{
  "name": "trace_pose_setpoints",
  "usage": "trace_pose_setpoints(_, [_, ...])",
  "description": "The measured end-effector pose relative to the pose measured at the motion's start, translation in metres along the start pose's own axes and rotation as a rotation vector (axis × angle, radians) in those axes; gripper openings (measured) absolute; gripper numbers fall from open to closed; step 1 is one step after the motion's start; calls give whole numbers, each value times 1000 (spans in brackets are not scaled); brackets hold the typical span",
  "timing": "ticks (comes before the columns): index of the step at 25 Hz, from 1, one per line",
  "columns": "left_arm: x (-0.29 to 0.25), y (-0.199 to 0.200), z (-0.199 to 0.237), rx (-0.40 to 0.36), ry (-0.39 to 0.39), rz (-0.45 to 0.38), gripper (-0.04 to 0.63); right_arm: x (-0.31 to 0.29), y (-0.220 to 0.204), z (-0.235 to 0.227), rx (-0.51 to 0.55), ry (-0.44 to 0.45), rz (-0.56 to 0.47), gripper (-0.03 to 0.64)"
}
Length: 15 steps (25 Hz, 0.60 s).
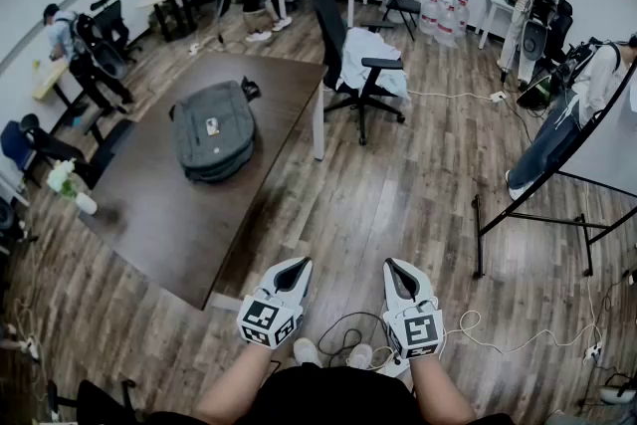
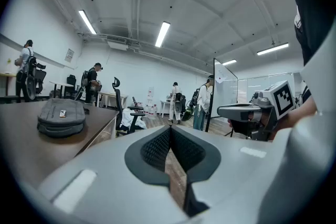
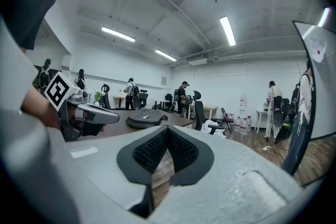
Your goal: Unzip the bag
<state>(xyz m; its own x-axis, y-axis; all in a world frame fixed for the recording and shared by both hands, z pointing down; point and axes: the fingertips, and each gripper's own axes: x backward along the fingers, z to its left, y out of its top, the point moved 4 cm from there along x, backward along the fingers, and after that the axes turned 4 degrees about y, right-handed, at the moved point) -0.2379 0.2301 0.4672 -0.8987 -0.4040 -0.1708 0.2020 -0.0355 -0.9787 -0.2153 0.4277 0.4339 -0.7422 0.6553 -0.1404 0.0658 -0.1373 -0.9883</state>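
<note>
Below us in the head view, we hold the left gripper (image 1: 298, 266) and the right gripper (image 1: 396, 267) side by side above the wood floor (image 1: 398, 199), while the grey bag (image 1: 212, 129) lies flat on the dark table (image 1: 159, 224), well apart from both. Along the left gripper view, we see its jaws clenched together on nothing, the bag (image 2: 61, 117) off to the left on the tabletop. Along the right gripper view, those jaws are likewise pressed together and empty, and the bag (image 3: 147, 119) lies beyond them on the table.
</note>
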Motion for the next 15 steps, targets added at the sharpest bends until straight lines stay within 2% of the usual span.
trace_pose_setpoints(7, [3, 0, 8, 4, -9, 5, 18, -12, -4, 10, 8, 24, -10, 2])
trace_pose_setpoints(15, [13, 1, 38, -3, -24, 0, 18, -26, 3, 26, -18, -2, -29, 3])
